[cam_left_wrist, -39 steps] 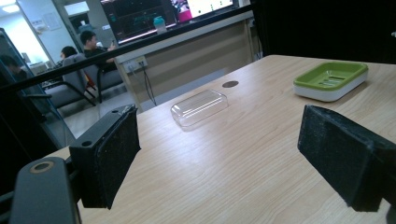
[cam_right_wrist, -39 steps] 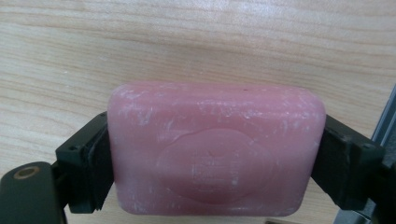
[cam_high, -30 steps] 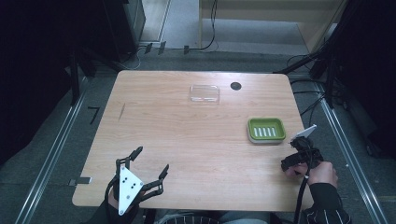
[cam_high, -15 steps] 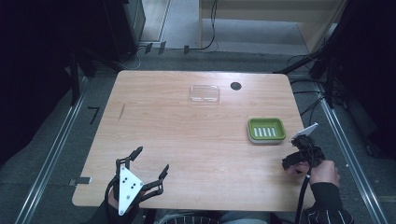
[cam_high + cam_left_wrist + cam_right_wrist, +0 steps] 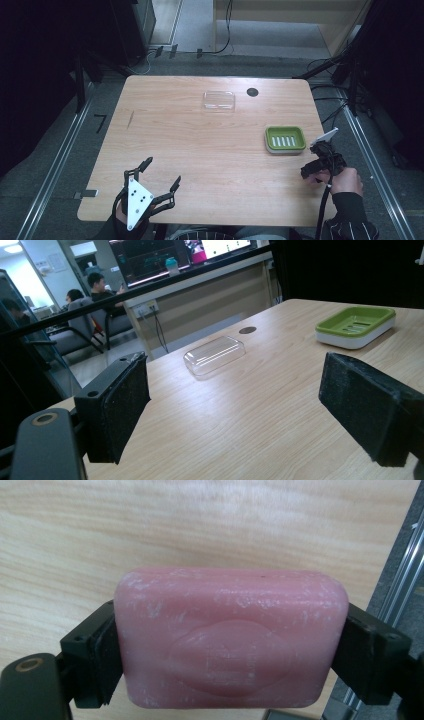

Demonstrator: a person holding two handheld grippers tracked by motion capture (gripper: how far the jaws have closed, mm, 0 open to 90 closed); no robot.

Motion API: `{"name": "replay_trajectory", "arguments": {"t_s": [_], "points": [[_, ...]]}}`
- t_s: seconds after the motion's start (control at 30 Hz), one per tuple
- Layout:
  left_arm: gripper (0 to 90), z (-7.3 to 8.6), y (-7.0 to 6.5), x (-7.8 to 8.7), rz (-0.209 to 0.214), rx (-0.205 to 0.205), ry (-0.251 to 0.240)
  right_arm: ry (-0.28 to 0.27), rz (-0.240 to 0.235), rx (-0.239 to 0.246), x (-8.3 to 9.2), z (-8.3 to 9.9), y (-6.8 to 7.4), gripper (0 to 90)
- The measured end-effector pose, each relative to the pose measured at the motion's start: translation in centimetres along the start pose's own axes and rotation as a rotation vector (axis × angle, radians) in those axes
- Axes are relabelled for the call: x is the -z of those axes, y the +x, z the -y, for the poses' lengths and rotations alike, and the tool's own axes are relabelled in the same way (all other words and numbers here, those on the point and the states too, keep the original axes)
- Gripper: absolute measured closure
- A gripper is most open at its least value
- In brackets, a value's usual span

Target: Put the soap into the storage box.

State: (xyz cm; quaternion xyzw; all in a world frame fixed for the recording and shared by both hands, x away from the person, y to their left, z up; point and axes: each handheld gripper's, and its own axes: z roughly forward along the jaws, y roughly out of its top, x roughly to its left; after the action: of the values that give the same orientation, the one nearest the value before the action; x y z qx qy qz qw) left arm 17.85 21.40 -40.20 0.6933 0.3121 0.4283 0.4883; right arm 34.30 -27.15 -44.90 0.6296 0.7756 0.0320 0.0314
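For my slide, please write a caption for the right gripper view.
Right tongs shut on a pink soap bar above the wooden table.

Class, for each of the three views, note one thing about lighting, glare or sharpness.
High view: table evenly lit, surroundings dark. Left gripper view: bright glare on windows at top left, clear lid catches highlights. Right gripper view: pink soap held close and sharp, the wood behind slightly soft.

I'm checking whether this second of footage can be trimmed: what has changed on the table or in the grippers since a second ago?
Nothing visibly changed. The right gripper stays shut on the pink soap bar near the table's right edge, beside the green soap dish. The left gripper stays open at the near left, and the clear lid lies untouched.
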Motion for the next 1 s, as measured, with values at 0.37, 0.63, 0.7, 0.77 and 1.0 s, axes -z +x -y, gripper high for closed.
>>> {"name": "replay_trajectory", "arguments": {"t_s": [0.37, 0.63, 0.7, 0.77, 1.0], "points": [[13.1, 0.0, -0.1, 0.0, 0.005, -0.005, 0.001, -0.015, 0.0, 0.021, 0.6, -0.8, 0.1, 13.9], [13.1, 0.0, -0.1, 0.0, 0.007, -0.006, 0.003, -0.025, 0.001, 0.036, 0.9, -1.4, 0.5, 13.9], [13.1, 0.0, -0.1, 0.0, 0.008, -0.008, 0.003, -0.026, 0.003, 0.041, 1.1, -1.5, 0.6, 13.9], [13.1, 0.0, -0.1, 0.0, 0.008, -0.008, 0.002, -0.032, 0.003, 0.047, 1.2, -1.7, 0.7, 13.9], [13.1, 0.0, -0.1, 0.0, 0.009, -0.009, 0.002, -0.041, 0.001, 0.064, 1.5, -2.2, 0.8, 13.9]]}}
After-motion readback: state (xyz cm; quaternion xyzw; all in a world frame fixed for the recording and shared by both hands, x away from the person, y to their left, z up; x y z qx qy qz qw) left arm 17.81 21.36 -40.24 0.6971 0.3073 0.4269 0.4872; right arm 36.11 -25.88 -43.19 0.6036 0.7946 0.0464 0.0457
